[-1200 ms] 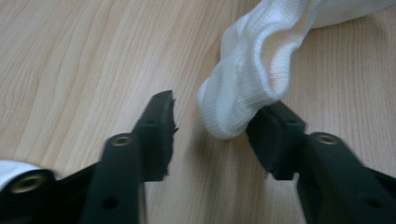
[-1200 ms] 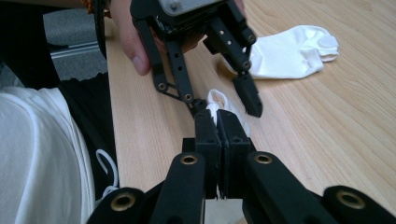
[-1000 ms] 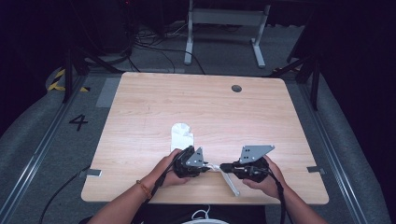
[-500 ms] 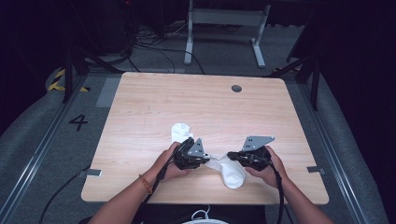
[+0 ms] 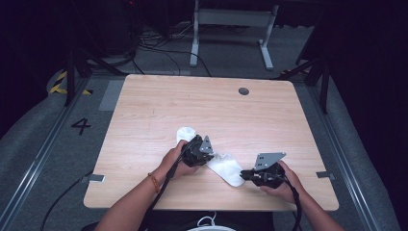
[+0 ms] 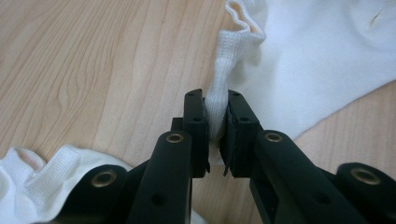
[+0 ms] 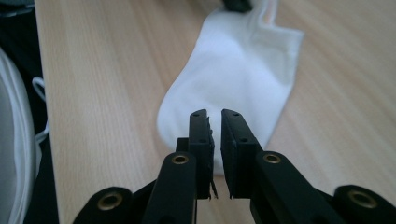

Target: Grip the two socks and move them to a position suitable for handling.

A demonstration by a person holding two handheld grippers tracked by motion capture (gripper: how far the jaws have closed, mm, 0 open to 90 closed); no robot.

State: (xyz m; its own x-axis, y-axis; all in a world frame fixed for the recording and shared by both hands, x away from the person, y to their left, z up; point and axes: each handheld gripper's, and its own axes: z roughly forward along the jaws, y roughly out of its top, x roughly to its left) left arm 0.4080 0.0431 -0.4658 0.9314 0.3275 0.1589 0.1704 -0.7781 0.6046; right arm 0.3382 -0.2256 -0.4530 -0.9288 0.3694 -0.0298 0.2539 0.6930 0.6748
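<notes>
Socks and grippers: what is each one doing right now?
Left gripper: jaws shut on the cuff of the flat sock.
Right gripper: jaws nearly closed, holding nothing, at the flat sock's toe end.
Flat sock: lying stretched on the table.
Other sock: lying bunched beside the left hand.

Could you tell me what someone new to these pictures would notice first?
Probably the white sock stretched flat near the table's front edge, its cuff pinched in the left gripper. The right gripper, jaws nearly closed with nothing visibly between them, points at its toe end. A second sock lies crumpled behind the left hand.
</notes>
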